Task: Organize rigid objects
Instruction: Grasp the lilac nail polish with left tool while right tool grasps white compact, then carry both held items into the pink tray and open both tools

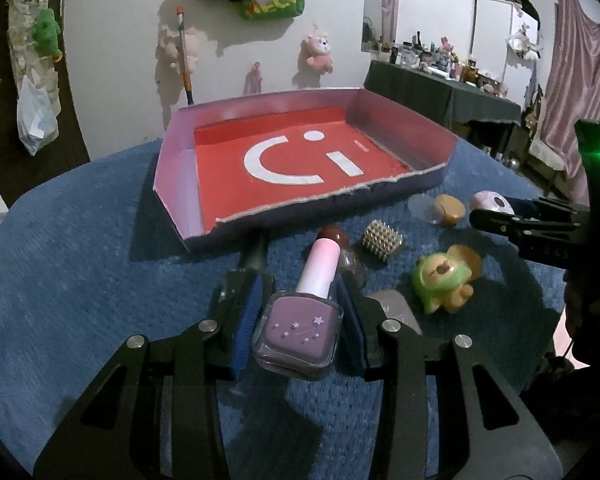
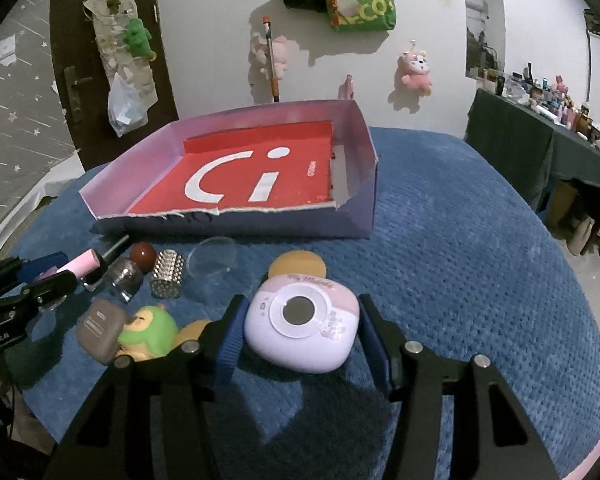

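- Left wrist view: the left hand-held gripper point(image 1: 300, 316) is clenched on a purple nail polish bottle point(image 1: 298, 336), blue pads against its square glass sides, pink cap pointing toward the open tray box point(image 1: 180, 184).
- Right wrist view: the right hand-held gripper point(image 2: 302, 334) brackets a lilac compact case point(image 2: 302, 326) resting on the blue cloth-covered desk point(image 2: 480, 280); its pads appear to press the case's sides.
- Risk, as I judge it: the bottle's glass is smooth and gripped low, so a tilt could let it slide out or swing cap-down onto the loose items.
- Risk: the rounded case may squirt from the pads when lifted; the torn, low front wall of the tray box could catch either item.
- Nearby clutter, namely a green toy figure point(image 2: 148, 334) and a studded cylinder point(image 2: 166, 274), could get knocked.
- Writing: white "Ci" on the tray's red floor; "My Melody" script on the case; a green bag point(image 2: 362, 2) reads "ME…/ECO…", partly hidden.
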